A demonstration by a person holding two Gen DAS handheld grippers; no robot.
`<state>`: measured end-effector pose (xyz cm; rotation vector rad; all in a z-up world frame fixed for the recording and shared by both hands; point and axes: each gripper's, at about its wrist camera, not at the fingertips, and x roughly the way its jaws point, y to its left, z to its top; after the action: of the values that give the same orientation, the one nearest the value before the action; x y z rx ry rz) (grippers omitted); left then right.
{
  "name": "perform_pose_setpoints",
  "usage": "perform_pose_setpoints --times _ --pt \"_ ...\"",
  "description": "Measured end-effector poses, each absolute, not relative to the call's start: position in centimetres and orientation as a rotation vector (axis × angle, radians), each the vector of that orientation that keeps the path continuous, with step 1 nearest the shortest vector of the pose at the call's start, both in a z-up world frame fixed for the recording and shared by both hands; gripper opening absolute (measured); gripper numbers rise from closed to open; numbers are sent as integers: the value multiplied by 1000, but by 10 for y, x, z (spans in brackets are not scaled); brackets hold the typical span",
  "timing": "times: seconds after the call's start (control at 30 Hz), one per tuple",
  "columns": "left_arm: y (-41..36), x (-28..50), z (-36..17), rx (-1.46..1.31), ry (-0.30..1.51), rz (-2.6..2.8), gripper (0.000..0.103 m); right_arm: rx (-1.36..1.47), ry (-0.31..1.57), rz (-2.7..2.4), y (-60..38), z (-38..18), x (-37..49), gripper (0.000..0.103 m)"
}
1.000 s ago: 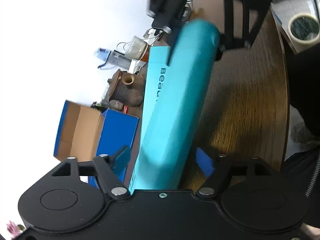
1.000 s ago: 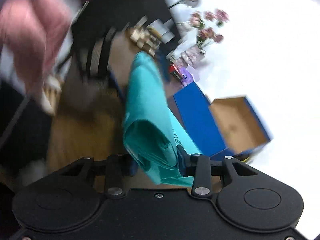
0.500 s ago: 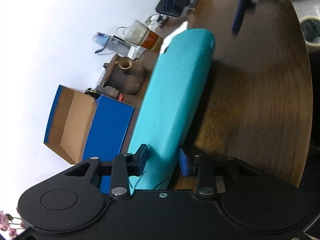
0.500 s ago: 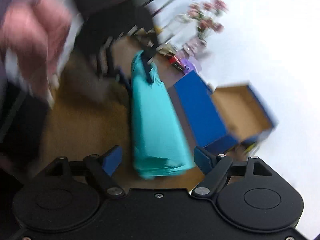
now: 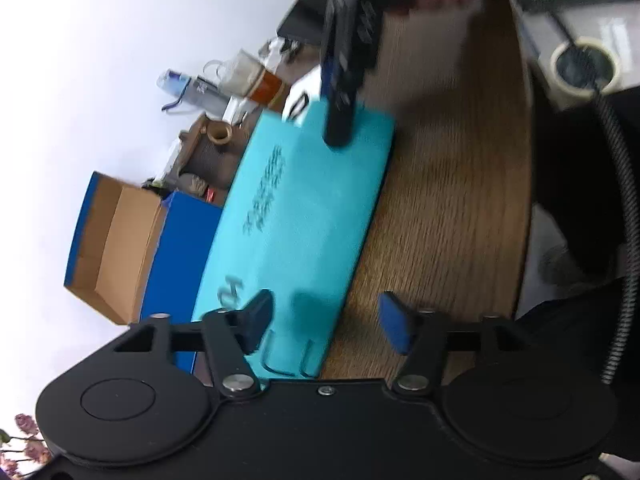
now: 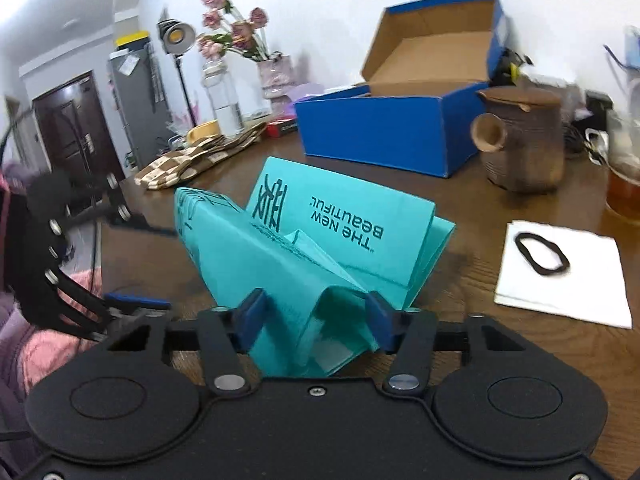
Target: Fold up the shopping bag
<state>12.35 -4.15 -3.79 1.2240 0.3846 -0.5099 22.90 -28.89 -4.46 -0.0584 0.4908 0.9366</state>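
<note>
Left tongs [image 5: 326,322]: spread apart, nothing gripped; the bag's [image 5: 304,216] near end is lain over by the left finger only.
Bag: rested on the table [image 5: 448,208], half-folded, panels sprung up.
Right tongs [image 6: 316,322]: parted, set astride the bag's [image 6: 320,248] bunched end, seemingly so the fold can be gathered.
</note>
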Motion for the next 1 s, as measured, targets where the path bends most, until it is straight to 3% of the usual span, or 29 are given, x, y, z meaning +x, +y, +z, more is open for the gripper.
perform_pose_setpoints --times 0.07,0.23,0.27,0.33,0.37,0.4,0.43,0.5,0.57,0.7,0.77,0.8,0.9,1.0 --pt "-37 132 -29 1249 339 -485 77 -127 454 942 -282 -45 219 17" --pt "-28 167 -24 1174 424 -507 74 -405 322 922 -261 -41 180 13" --pt "-26 174 -25 1145 454 -526 56 -436 305 919 -259 -41 175 13" --pt "-22 180 -26 1105 504 -571 31 -498 269 912 -256 -41 163 13" --pt "-21 182 -28 1082 530 -590 28 -538 248 897 -256 -40 157 15" --pt "-20 183 -29 1057 557 -608 22 -582 225 876 -256 -40 152 26" --pt "-19 184 -30 1032 585 -625 13 -607 212 864 -256 -40 150 52" --pt "-17 185 -34 1019 610 -653 12 -671 137 845 -252 -39 144 74" --pt "-16 181 -40 1035 614 -676 13 -726 73 867 -246 -36 139 73" --pt "-13 180 -37 998 643 -717 12 -786 81 1064 -221 -33 147 42" --pt "-10 182 -31 956 673 -756 12 -807 144 1138 -208 -34 159 36" --pt "-8 182 -28 933 696 -780 12 -804 175 1163 -206 -34 162 21" --pt "-3 179 -21 884 771 -861 14 -705 338 1269 -205 -27 175 14" --pt "2 179 -10 844 805 -907 27 -518 493 1378 -215 -22 190 14"
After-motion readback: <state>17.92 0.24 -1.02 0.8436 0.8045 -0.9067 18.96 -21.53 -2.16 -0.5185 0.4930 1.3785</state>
